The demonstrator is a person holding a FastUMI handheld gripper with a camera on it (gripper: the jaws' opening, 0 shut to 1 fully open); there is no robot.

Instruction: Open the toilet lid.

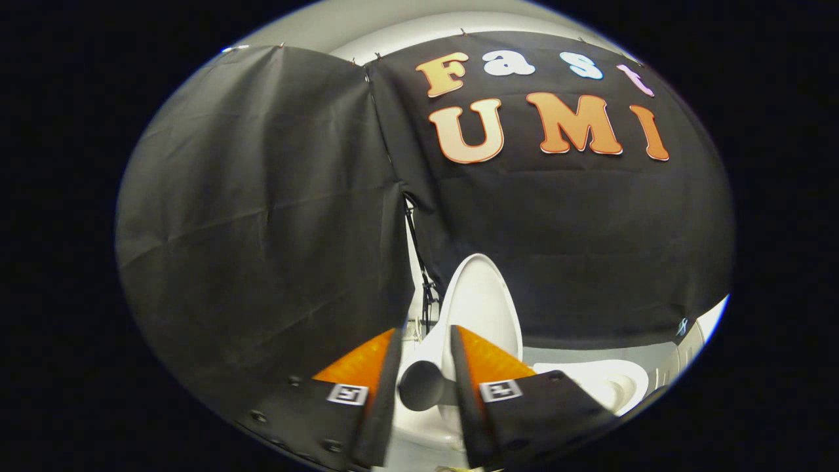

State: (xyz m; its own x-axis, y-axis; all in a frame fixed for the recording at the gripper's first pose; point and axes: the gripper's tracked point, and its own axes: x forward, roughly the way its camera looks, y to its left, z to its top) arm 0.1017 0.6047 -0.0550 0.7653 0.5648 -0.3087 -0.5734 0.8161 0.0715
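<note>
I see my gripper (423,351) at the bottom of the gripper view, with its two fingers pointing forward and a little apart. The gap between them is narrow, not wide. In that gap sits a small round grey knob or handle (421,385), low down between the two fingers. I cannot tell if both fingers press on it or if it only sits between them, so I cannot tell if the tongs are pinching it. Each finger has a small square black and white marker (347,394) on it near its base. Just past the fingertips stands the smooth white oval toilet lid (484,303). It is up on end, nearly straight, with its rounded top against the black cloth wall (262,210) behind it. The right finger (485,360) covers the lower part of the lid. Off to the right of the fingers, low down, I see the white toilet bowl (609,383) with its open rim. The lid is clear of the bowl. A thin black cable (417,249) hangs down where two sheets of the cloth wall meet, just behind and left of the lid. Below the fingers is more white toilet body.
</note>
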